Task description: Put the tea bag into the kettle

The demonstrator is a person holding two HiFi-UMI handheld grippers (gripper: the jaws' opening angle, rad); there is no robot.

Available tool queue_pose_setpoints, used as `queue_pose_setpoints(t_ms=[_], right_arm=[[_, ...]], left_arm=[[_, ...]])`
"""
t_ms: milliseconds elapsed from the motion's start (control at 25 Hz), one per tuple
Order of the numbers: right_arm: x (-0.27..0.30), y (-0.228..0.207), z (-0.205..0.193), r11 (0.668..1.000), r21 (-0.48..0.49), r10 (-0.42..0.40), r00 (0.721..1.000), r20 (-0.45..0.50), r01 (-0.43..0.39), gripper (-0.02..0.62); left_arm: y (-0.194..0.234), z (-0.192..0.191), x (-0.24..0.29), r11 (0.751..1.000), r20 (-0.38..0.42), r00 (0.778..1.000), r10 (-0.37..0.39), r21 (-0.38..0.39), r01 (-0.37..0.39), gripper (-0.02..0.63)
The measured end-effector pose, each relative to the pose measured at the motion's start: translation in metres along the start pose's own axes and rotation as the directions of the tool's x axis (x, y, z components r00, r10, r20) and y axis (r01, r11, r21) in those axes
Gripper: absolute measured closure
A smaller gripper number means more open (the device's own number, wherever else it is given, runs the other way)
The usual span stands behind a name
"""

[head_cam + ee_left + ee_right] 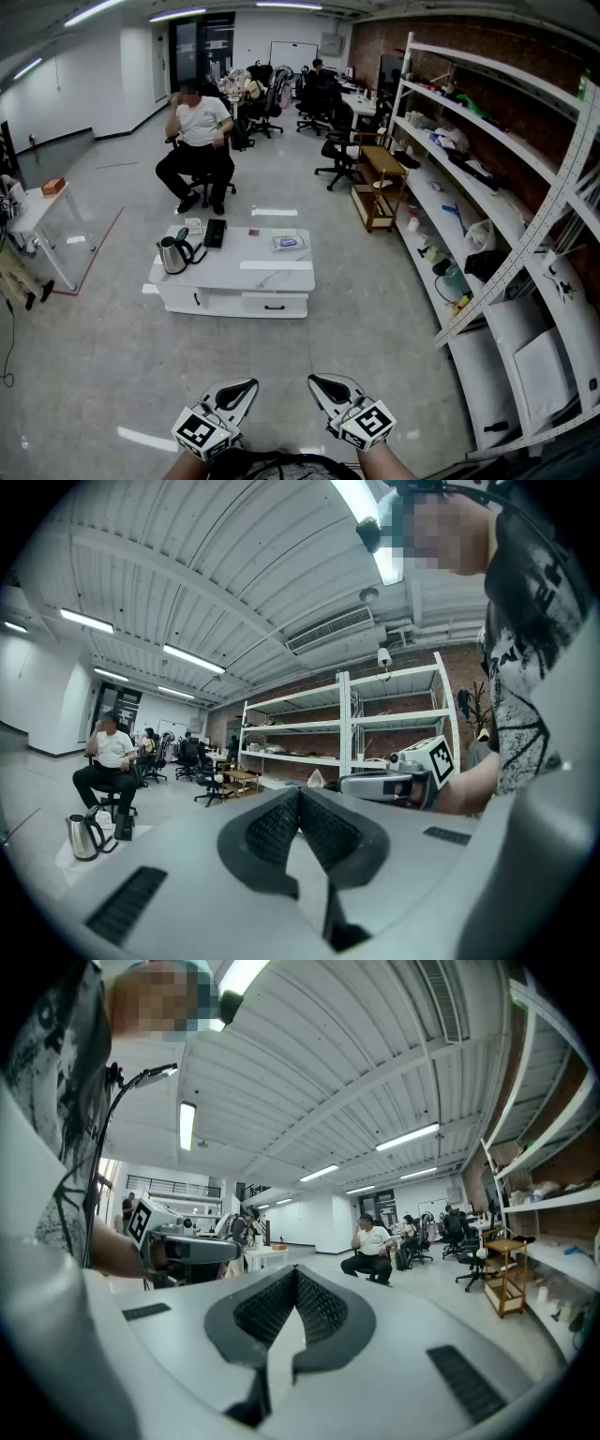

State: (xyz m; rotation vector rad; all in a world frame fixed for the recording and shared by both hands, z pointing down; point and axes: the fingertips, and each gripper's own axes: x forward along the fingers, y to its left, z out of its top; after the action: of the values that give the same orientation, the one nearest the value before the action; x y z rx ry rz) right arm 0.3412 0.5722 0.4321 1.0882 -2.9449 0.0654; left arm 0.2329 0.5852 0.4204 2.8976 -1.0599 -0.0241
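Observation:
A steel kettle (173, 254) with a black handle stands at the left end of a low white table (246, 280), several steps ahead of me; it also shows in the left gripper view as the kettle (82, 836). A small pale packet (193, 225) and a tiny dark item (253, 232) lie behind it; from here I cannot tell which is the tea bag. My left gripper (246, 384) and right gripper (317, 381) are held level, close to my body and far from the table. In the gripper views, the left gripper (298, 794) and right gripper (296, 1272) are both shut and empty.
On the table also lie a black flat object (215, 232) and a clear plastic bag (289, 243). A person sits on a chair (199, 141) behind the table. White shelving (487, 206) lines the right wall, with a wooden cart (380, 183) beside it. A small white desk (37, 211) stands at the left.

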Motion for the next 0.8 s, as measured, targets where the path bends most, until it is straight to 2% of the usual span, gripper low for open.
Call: queue_pose_setpoints(t_ms=[120,520,680,800], right_arm=[[-0.0051,-0.0032,0.0002,1.0,-0.003,-0.003,1.0,0.004,0.003,0.588],[-0.0039,-0.005,-0.0012,0.999,-0.034,0.003,1.0,-0.017,-0.003,0.588],[-0.0038,-0.0038,-0.0035,0.999,0.002,0.038,0.999,-0.024,-0.038,0.586],[-0.0031,0.0008,-0.0046,0.999,-0.009,0.051,0.998,-0.03,-0.051,0.586]], left_arm=[[-0.0022,-0.0035,0.0008,1.0,-0.02,1.0,0.003,0.027,-0.003,0.598],[-0.0033,0.0029,0.0072,1.0,-0.016,1.0,0.019,0.021,-0.019,0.598],[-0.0023,-0.0011,0.0077,0.999,-0.021,0.999,0.027,0.027,-0.027,0.598],[-0.0039,-0.0014,0.0084,0.999,-0.023,1.0,0.02,0.034,-0.019,0.598]])
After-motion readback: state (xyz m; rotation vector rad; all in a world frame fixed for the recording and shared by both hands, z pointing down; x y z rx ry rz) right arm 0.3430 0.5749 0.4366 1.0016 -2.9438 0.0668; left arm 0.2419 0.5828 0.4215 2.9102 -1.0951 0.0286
